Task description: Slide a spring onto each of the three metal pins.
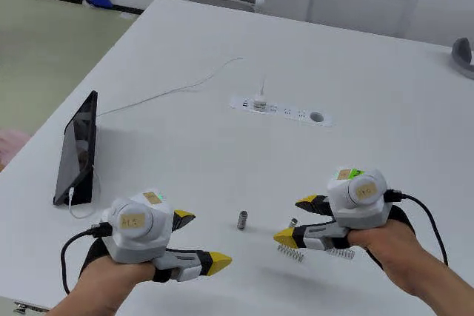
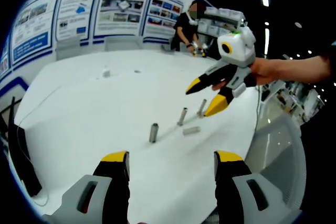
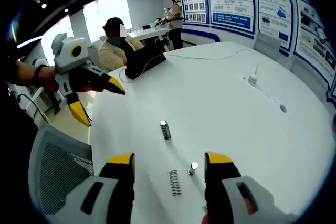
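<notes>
Left gripper [image 1: 201,240] fingers apart, empty. Right gripper [image 1: 294,220] fingers apart, empty, bare pin [image 3: 193,168] near their tips. Loose spring [image 3: 174,182] lies beside it on tabletop [image 1: 222,146]. Spring-fitted pin [image 1: 242,220] stands between grippers.

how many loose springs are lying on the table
2. One loose spring lies by the right gripper's nearer jaw tip, a second spring just under that gripper; more may be hidden beneath it.
</notes>
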Demonstrator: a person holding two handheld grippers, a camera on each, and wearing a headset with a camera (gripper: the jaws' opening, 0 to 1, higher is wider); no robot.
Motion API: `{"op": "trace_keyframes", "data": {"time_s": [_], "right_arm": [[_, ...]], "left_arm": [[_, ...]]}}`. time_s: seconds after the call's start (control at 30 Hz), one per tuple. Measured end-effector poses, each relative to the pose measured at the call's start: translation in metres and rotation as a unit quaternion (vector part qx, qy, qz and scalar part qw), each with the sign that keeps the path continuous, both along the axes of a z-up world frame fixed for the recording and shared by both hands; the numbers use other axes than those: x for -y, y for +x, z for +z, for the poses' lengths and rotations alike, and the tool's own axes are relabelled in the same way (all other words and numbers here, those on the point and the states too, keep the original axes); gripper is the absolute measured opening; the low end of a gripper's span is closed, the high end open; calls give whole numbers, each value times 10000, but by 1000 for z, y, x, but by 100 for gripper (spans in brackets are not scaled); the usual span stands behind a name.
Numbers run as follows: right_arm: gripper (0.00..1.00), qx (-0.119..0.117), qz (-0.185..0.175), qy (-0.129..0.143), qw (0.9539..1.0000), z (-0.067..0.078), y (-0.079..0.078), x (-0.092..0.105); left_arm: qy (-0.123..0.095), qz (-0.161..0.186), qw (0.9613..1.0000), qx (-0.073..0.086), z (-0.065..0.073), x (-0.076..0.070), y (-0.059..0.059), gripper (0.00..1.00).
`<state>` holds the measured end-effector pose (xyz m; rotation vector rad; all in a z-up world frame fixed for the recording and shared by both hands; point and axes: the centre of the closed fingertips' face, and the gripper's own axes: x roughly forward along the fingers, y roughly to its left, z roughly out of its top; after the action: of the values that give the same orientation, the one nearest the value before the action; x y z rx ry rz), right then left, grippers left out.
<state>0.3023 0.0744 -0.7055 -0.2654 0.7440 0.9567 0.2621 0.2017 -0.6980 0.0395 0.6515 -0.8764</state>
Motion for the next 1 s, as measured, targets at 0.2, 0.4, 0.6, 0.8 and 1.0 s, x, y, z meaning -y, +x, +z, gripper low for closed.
{"op": "trace_keyframes", "data": {"time_s": [0.2,0.4,0.6,0.8,1.0], "right_arm": [[58,-52,-264,64,9996,-3,-11,20],[61,-82,-491,108,9987,-5,-20,38],[68,-98,-766,178,9969,-7,-28,55],[70,-163,-960,234,9950,-10,-39,71],[74,-204,-1179,290,9924,-12,-48,86]], "left_arm": [[5,-117,9999,-7,0,9,0,67],[18,-249,9997,-20,-2,20,0,67],[34,-369,9993,-29,-3,30,-1,67],[35,-464,9989,-50,-4,40,-3,67],[40,-589,9982,-71,-6,52,-6,67]]}}
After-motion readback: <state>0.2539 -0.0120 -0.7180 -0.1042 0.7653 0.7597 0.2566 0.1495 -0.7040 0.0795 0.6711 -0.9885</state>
